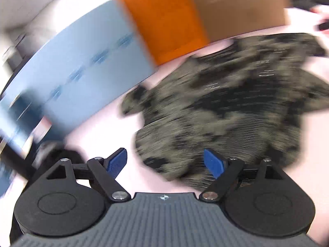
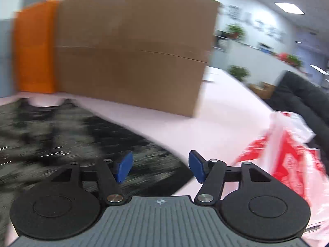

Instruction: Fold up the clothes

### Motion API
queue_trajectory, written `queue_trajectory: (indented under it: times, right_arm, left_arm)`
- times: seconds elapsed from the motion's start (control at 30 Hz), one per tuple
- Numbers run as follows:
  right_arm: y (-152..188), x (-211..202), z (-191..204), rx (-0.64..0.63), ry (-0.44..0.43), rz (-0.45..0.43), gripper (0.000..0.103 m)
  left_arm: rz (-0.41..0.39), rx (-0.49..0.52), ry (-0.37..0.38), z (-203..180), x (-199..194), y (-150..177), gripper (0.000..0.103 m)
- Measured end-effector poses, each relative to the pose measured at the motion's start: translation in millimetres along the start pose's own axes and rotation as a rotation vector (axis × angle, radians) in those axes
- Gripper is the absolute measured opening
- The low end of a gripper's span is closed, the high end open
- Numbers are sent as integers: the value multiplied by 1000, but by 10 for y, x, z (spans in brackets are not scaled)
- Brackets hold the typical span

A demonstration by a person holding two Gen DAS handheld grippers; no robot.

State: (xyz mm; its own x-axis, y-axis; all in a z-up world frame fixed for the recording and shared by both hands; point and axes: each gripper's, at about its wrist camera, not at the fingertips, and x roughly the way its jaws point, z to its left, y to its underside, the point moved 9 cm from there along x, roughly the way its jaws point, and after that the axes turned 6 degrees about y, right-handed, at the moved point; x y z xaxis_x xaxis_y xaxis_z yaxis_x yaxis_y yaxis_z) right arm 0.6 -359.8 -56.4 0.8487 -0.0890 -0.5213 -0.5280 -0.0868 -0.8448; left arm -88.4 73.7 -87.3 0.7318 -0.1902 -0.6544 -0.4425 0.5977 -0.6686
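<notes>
A dark camouflage-patterned shirt [image 1: 226,107] lies spread on the pale pink table [image 1: 102,131], collar toward the boxes. My left gripper [image 1: 165,162] is open and empty, above the shirt's near left edge. In the right wrist view the same shirt [image 2: 61,144] fills the lower left. My right gripper [image 2: 160,165] is open and empty, above the shirt's right edge, with its right finger over bare table [image 2: 216,127]. Both views are motion-blurred.
An orange box [image 1: 164,18] and a brown cardboard box [image 2: 133,51] stand at the table's far side behind the shirt. A red and white plastic bag [image 2: 287,164] lies at the right. A dark chair [image 2: 304,96] stands beyond the table's right edge.
</notes>
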Motion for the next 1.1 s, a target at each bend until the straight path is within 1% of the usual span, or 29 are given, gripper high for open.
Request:
queue_trajectory:
  times: [0.03,0.07,0.1,0.13,0.17,0.23,0.27,0.3,0.33,0.37,0.4,0.43,0.47,0.5,0.53,0.6,0.63,0.7,0.73,0.8,0.83,0.87,0.9,0.93,0.97,1.0,1.03,1.1]
  right_arm:
    - [56,-153,215,-29,-108,-12,70]
    - [133,-300,488,-82,-226,-18,74]
    - [218,-427,773,-153,-334,-16,75]
    - [307,-539,1021,-231,-420,-6,76]
    - [412,-645,1262,-314,-486,3,76]
    - [606,-689,1661,-472,-562,8,78]
    - [677,-647,1801,-535,-572,12,79]
    - [723,-566,1881,-570,-560,23,79]
    - [743,-476,1923,-537,-558,33,80]
    - [722,-348,1914,-436,-569,75,72]
    - [658,-223,1867,-302,-570,139,54]
    - [597,-127,1821,-165,-563,182,31]
    - [540,-100,1797,-84,-576,203,4]
    - [472,-129,1785,-45,-604,216,3]
    - [400,-182,1776,-21,-641,227,3]
    - [254,-435,1743,-18,-740,240,3]
    - [176,-598,1710,-20,-798,246,3]
    - [22,-961,1651,-41,-924,264,3]
    - [-54,-1151,1619,-54,-988,273,3]
    - [-166,-1447,1592,-104,-1093,316,3]
    - [-217,-1583,1580,-133,-1143,340,3]
    - [-251,-1693,1565,-181,-1165,356,4]
    - [-270,-1779,1549,-246,-1163,363,9]
    - [-302,-1833,1513,-313,-1133,369,15]
    - [-360,-1842,1458,-365,-1079,366,39]
    - [-432,-1835,1401,-401,-1026,359,57]
    - [-523,-1826,1347,-424,-983,347,59]
    - [-767,-1798,1276,-453,-927,312,59]
  left_arm:
    - [-24,69,57,-127,-57,8,81]
    - [-36,140,101,-263,-75,12,81]
    - [-46,212,143,-400,-88,18,81]
    - [-56,283,186,-538,-104,27,81]
    - [-54,329,203,-638,-66,20,81]
    - [-47,413,230,-828,23,2,81]
    - [-35,436,218,-884,101,-15,81]
    - [-22,456,202,-935,184,-33,80]
    - [-30,454,187,-957,231,-75,62]
    - [-34,437,173,-950,263,-119,40]
    - [-25,401,155,-901,283,-163,4]
    - [-14,362,137,-845,301,-207,2]
    - [-38,313,136,-742,231,-273,2]
    - [-67,262,136,-630,148,-344,2]
    - [-90,217,129,-510,45,-412,2]
    - [-125,144,130,-272,-205,-516,2]
    - [-136,115,146,-161,-361,-542,2]
    - [-144,102,184,-33,-637,-559,2]
    - [-143,110,207,0,-758,-553,2]
    - [-133,145,278,15,-982,-514,6]
    - [-123,179,310,27,-1087,-496,8]
    - [-121,225,315,53,-1170,-492,10]
    - [-120,274,316,82,-1249,-490,17]
    - [-119,322,317,111,-1328,-487,26]
    - [-122,356,286,214,-1368,-527,30]
    - [-125,387,251,327,-1403,-575,34]
    - [-124,403,211,463,-1412,-645,34]
    - [-122,424,118,786,-1434,-842,34]
